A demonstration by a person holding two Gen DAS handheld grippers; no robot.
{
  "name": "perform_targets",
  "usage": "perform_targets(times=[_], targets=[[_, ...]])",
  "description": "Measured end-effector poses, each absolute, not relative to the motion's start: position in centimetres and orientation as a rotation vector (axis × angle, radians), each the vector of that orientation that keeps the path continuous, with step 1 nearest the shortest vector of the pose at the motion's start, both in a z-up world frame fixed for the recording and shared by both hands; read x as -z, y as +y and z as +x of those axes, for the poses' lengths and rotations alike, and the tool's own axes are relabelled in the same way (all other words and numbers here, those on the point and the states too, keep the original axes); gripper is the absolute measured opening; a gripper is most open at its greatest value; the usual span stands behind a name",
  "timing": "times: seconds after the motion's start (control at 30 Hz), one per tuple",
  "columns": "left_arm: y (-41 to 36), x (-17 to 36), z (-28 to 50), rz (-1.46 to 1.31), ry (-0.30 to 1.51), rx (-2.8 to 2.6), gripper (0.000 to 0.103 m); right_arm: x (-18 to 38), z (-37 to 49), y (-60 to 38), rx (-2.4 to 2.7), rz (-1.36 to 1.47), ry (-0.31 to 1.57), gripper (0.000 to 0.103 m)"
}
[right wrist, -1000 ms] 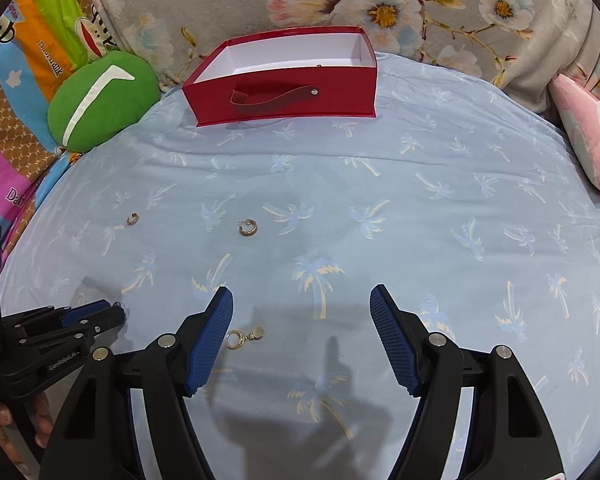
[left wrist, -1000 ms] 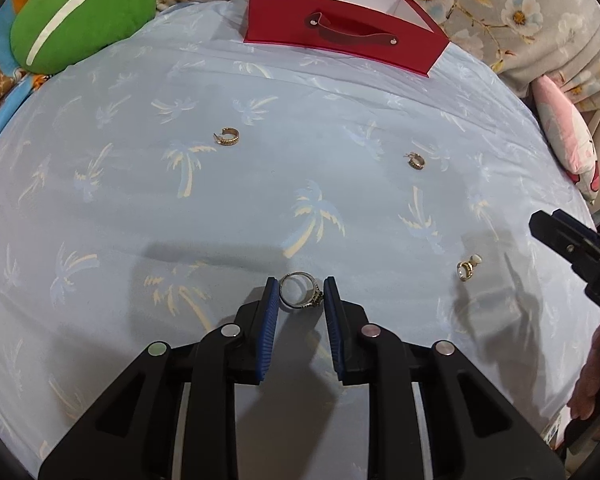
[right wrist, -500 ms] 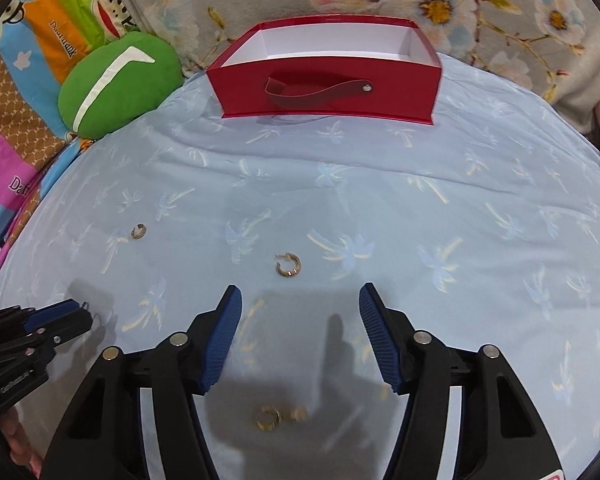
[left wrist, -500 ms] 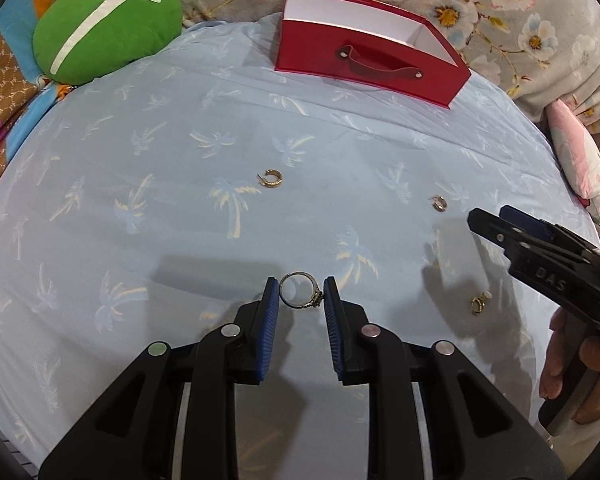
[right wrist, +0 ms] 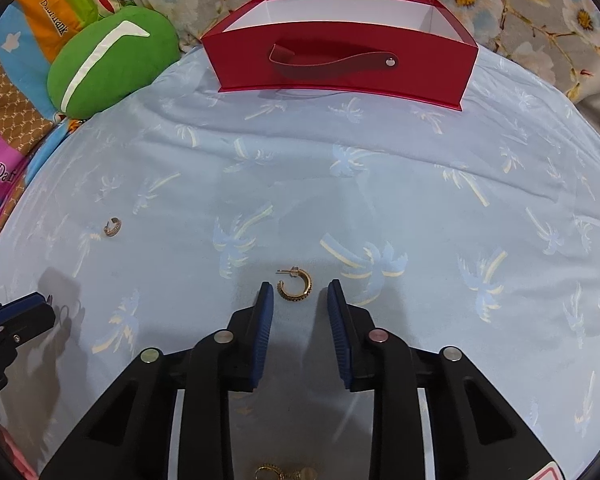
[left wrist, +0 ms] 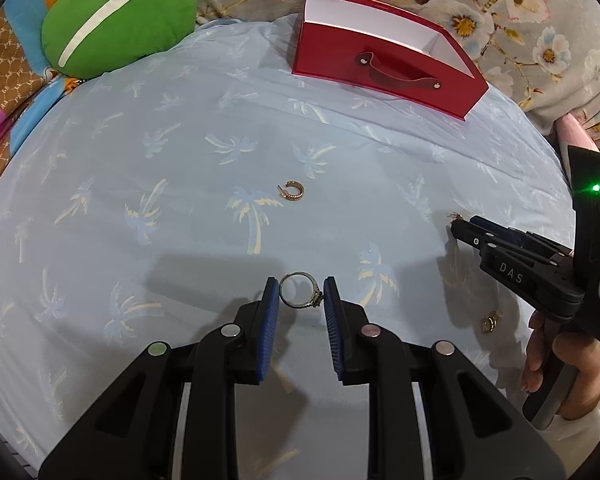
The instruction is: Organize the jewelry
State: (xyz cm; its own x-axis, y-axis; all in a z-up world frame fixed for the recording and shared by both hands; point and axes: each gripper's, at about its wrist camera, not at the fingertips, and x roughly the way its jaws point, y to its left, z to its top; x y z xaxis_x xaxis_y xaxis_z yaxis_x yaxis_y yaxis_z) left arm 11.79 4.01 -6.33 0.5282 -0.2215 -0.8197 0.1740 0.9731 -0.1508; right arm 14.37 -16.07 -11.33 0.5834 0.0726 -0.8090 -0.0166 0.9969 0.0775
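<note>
Left wrist view: the left hand-held gripper (left wrist: 301, 294) pinches a silver ring (left wrist: 300, 290) between its blue pads (left wrist: 271, 320), the ring standing on edge above the pale blue palm-print bedsheet (left wrist: 180, 184). Beyond the ring, well apart from it, a gold hoop earring (left wrist: 292, 191) lies flat on the sheet. Farther back stands an open red box (left wrist: 384, 66) with a strap handle, white inside; a green cushion (left wrist: 118, 20) lies at upper left. At the right edge the right hand-held gripper (left wrist: 458, 228) enters, held by a person's hand (left wrist: 560, 364), its tips low over the sheet; a small gold earring (left wrist: 490, 322) lies on the sheet below it, near the hand. Right wrist view: the right hand-held gripper (right wrist: 300, 296) has its jaws closing on either side of a gold half-hoop earring (right wrist: 296, 285), which lies on the sheet just ahead of and between the fingertips; the pads are not yet seen pressing on it. Another gold hoop (right wrist: 113, 226) lies well to the left, and a further gold piece (right wrist: 278, 472) shows at the bottom edge under the gripper body. The left hand-held gripper's tips (right wrist: 40, 308) appear at the left edge. The red box (right wrist: 340, 60) stands straight ahead at the far side of the bed, the green cushion (right wrist: 112, 60) to its left.
</note>
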Motion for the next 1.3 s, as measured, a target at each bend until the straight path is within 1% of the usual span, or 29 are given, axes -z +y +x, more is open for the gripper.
perform_targets(times=[0.03,0.07,0.23,0.27,0.3,0.53,0.57,0.63,0.67,0.7,0.83,0.9,0.97,1.17,1.3], targets=[[4.0,6.3,11.8,-0.051,0.987,0.237,0.022,11.3,14.5,-16.1,-0.052,0.064,0.947,0.019],[4.0,6.3,11.9,-0.052,0.988,0.238,0.022,11.3,14.5,-16.1,-0.053,0.063,0.947,0.014],[3.9,6.2,12.1,-0.052,0.986,0.237,0.022,11.4,14.5,-16.0,-0.055,0.057,0.941,0.012],[3.9,6.2,12.1,-0.052,0.985,0.236,0.022,11.3,14.5,-16.1,-0.057,0.063,0.938,0.009],[3.8,6.1,12.1,-0.051,0.983,0.234,0.022,11.3,14.5,-16.1,-0.058,0.068,0.936,0.000],[3.8,5.8,12.5,-0.050,0.980,0.233,0.022,11.1,14.6,-16.5,-0.072,0.080,0.936,0.000],[3.8,5.8,12.6,-0.050,0.980,0.232,0.022,11.1,14.6,-16.5,-0.078,0.079,0.938,0.003],[3.8,5.9,12.5,-0.049,0.982,0.234,0.022,11.0,14.5,-16.4,-0.075,0.077,0.925,0.018],[3.8,5.9,12.6,-0.049,0.982,0.235,0.022,10.9,14.6,-16.3,-0.066,0.070,0.919,0.030],[3.8,5.9,12.6,-0.049,0.983,0.236,0.022,10.9,14.6,-16.2,-0.056,0.061,0.913,0.031],[3.9,6.0,12.8,-0.049,0.987,0.235,0.022,11.3,15.5,-15.9,-0.055,0.052,0.928,0.031],[3.9,6.0,12.8,-0.048,0.988,0.233,0.022,11.4,15.7,-15.8,-0.045,0.040,0.924,0.025],[3.9,6.0,12.9,-0.051,0.988,0.231,0.022,11.4,15.8,-15.8,-0.042,0.040,0.922,0.015],[3.6,5.8,13.1,-0.048,0.981,0.236,0.022,11.1,15.6,-16.2,-0.041,0.060,0.915,0.015],[3.2,5.2,13.5,-0.038,0.966,0.244,0.022,9.9,15.1,-16.6,-0.046,0.085,0.888,0.015]])
